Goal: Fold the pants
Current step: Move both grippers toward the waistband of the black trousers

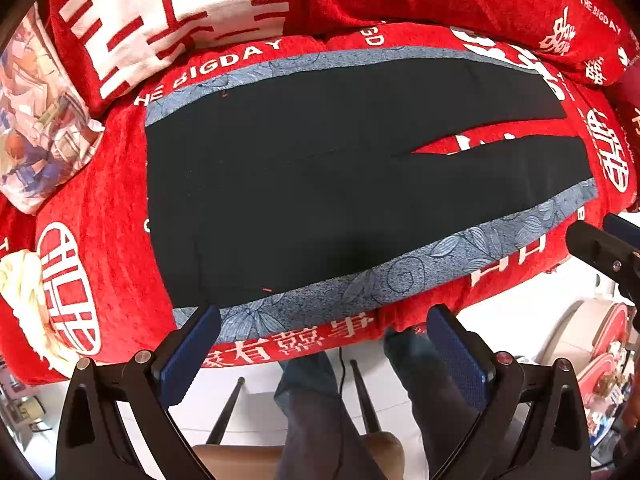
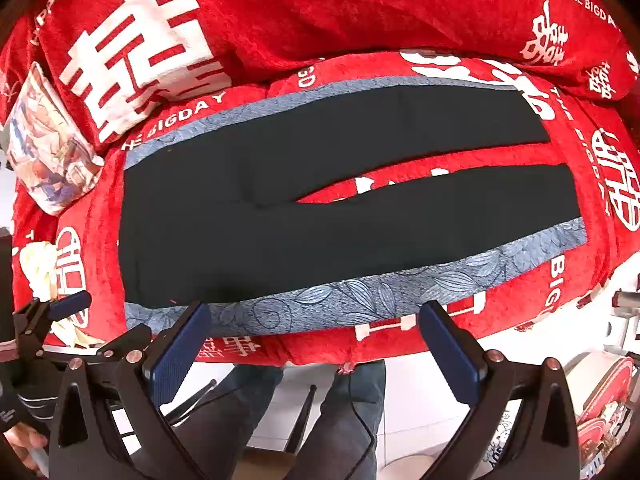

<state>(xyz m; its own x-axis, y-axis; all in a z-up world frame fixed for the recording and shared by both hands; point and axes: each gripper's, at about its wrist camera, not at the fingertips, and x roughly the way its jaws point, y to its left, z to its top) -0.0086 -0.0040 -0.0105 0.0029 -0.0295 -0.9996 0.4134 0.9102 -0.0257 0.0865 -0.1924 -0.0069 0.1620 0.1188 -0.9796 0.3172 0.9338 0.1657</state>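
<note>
Both grippers hang above the near edge of the bed with nothing between their fingers: the left gripper (image 1: 324, 344) has its two blue-padded fingers spread wide, and the right gripper (image 2: 316, 340) is spread just as wide. One pair of black pants (image 1: 300, 184) lies flat and unfolded on the red blanket (image 1: 112, 184), waist toward the left of both views and its two legs running to the right, parted by a narrow wedge of red that starts at the crotch. Two grey-blue floral stripes (image 2: 360, 300) run the length of the garment, one along the far edge and one along the near edge. In the right wrist view the near stripe lies just beyond the right gripper's fingertips (image 2: 198, 312). One picture-printed pillow (image 1: 40, 120) sits at the far left corner, and one pale yellow cloth (image 1: 24, 292) is bunched at the left edge of the blanket. A large red cushion (image 2: 280, 12) with white characters runs along the back. Below the bed edge the person's two trouser legs (image 2: 344, 408) stand on the white floor.
</note>
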